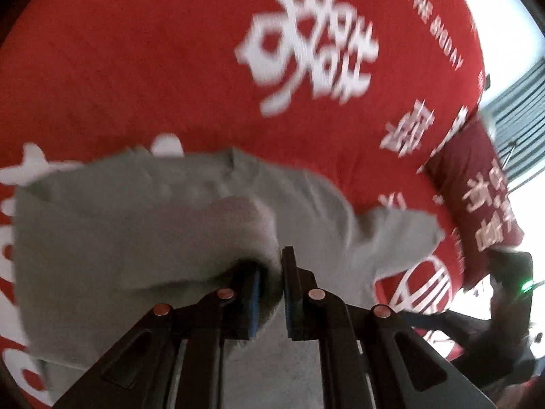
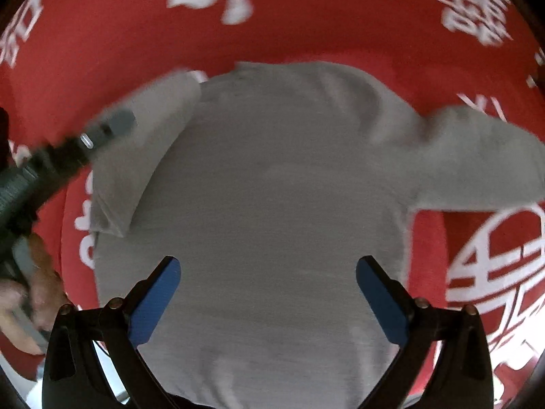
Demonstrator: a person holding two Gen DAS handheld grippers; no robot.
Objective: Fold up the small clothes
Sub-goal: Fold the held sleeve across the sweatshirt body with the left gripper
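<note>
A grey long-sleeved top [image 2: 272,187] lies spread on a red bedspread [image 2: 306,34] with white characters. In the left wrist view my left gripper [image 1: 272,283] is shut on a bunched fold of the grey top [image 1: 136,231], with cloth pinched between its blue pads. The right wrist view shows the left gripper [image 2: 112,126] blurred over the left sleeve [image 2: 136,156], which is folded in onto the body. My right gripper [image 2: 269,266] hangs open over the top's lower body with nothing between its blue pads [image 2: 156,303]. The right sleeve [image 2: 477,156] lies stretched outward.
A dark red pillow [image 1: 477,197] with white print lies at the bed's right edge, beside a bright window with blinds [image 1: 517,102]. A person's hand [image 2: 20,306] holds the left gripper's handle at the left rim. A dark device with a green light [image 1: 517,279] shows low right.
</note>
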